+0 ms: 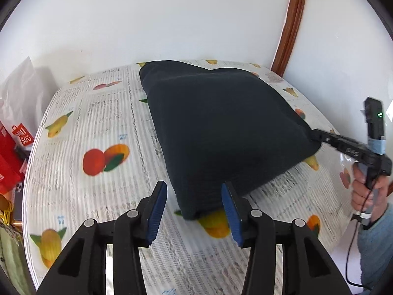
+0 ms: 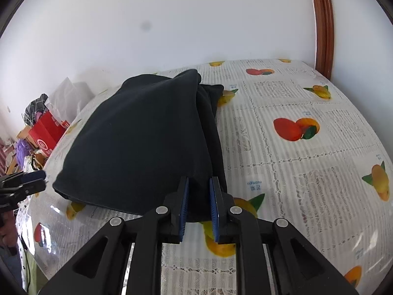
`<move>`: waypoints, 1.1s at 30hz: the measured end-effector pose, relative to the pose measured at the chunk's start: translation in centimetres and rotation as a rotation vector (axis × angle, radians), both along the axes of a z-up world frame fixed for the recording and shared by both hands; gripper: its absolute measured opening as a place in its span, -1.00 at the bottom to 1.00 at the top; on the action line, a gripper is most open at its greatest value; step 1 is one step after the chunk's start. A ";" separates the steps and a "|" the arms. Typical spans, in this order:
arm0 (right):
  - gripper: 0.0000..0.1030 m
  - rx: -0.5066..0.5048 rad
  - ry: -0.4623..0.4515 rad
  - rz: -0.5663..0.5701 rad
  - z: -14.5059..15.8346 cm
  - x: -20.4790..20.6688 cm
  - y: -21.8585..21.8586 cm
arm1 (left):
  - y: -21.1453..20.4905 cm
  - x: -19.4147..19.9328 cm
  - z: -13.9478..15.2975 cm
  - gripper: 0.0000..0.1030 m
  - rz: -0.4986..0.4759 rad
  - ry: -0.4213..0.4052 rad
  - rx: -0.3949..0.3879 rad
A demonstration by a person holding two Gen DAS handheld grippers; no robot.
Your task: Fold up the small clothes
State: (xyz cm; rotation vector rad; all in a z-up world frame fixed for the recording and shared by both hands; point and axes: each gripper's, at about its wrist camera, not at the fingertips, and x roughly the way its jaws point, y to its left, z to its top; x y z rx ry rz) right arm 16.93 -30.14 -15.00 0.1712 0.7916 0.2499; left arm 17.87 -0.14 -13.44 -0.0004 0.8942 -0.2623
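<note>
A dark navy garment lies folded in layers on the fruit-print tablecloth. My left gripper is open, its blue pads on either side of the garment's near corner, holding nothing. In the right wrist view the garment fills the middle left. My right gripper is closed on the garment's near edge, cloth pinched between the blue pads. The right gripper also shows in the left wrist view at the garment's right corner. The left gripper shows at the left edge of the right wrist view.
The table stands against a white wall with a brown wooden frame at the right. Red bags and clutter sit beyond the table's left edge. A cable hangs from the right hand-held gripper.
</note>
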 end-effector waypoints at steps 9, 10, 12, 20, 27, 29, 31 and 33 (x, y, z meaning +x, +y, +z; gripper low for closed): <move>-0.63 0.046 -0.001 0.014 1.0 4.6 1.4 | 0.4 2.9 -3.5 -0.06 0.020 0.092 -0.021; -0.63 0.049 0.020 0.012 0.5 5.6 1.7 | 0.5 2.9 -3.6 -0.05 0.017 0.096 -0.024; -0.65 0.048 0.051 0.029 -0.2 6.9 2.3 | 0.5 3.0 -3.8 -0.04 0.013 0.102 -0.024; -0.95 0.111 -0.048 0.050 0.3 5.2 0.0 | 0.5 3.1 -4.0 0.00 -0.026 0.109 -0.020; -0.90 0.016 -0.030 0.057 2.1 7.0 1.2 | 1.7 4.3 -2.4 0.03 -0.009 0.072 -0.041; -0.78 0.003 -0.041 0.060 2.8 8.5 1.4 | 2.0 5.5 -2.2 0.10 -0.003 0.067 -0.042; -0.49 -0.014 -0.024 0.059 3.3 11.1 2.1 | 2.3 6.9 -2.1 0.18 0.010 0.065 -0.048; -0.20 -0.008 -0.001 0.059 3.3 13.7 2.6 | 2.5 8.0 -2.0 0.21 0.017 0.061 -0.065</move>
